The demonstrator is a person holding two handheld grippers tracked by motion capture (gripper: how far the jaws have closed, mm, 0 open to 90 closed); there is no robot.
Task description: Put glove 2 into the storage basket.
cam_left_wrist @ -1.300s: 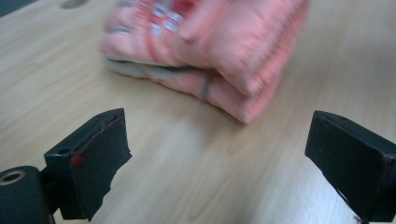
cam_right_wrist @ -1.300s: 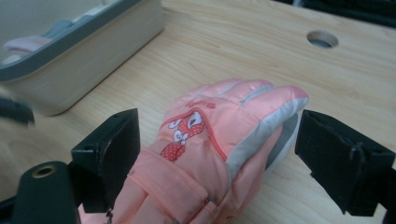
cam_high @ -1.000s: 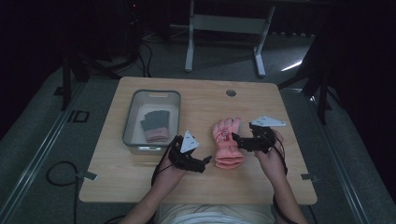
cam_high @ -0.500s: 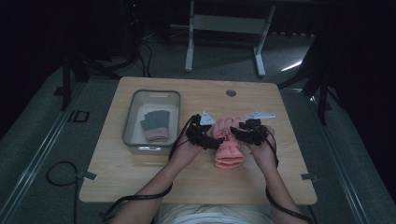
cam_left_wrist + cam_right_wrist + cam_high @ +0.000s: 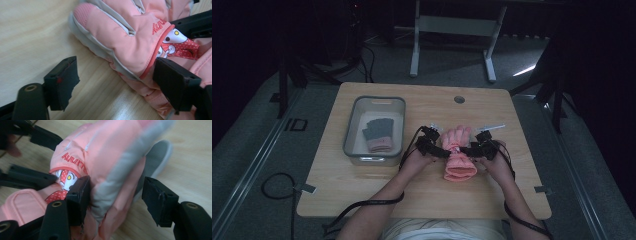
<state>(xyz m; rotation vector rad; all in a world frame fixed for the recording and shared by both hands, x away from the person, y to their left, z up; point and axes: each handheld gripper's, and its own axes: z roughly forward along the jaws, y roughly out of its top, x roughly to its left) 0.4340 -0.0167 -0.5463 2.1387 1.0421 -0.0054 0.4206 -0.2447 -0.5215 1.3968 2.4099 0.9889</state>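
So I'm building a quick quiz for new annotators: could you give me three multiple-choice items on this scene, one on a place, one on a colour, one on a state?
1. Where does the grey bin stand relative to the pink glove?
A. to its left in the high view
B. to its right in the high view
C. on top of it

2. What colour is the lettering on the pink glove?
A. blue
B. red
C. black

3. How do the jaws of the left hand-held gripper stand?
A. shut tight on the bin rim
B. apart, one jaw on bare table and one against the glove
C. shut on nothing

Answers: 1 A, the high view shows the bin left of the glove. 2 B, the left gripper view shows red letters above the red trim. 3 B, that view shows a wide gap between the jaws.
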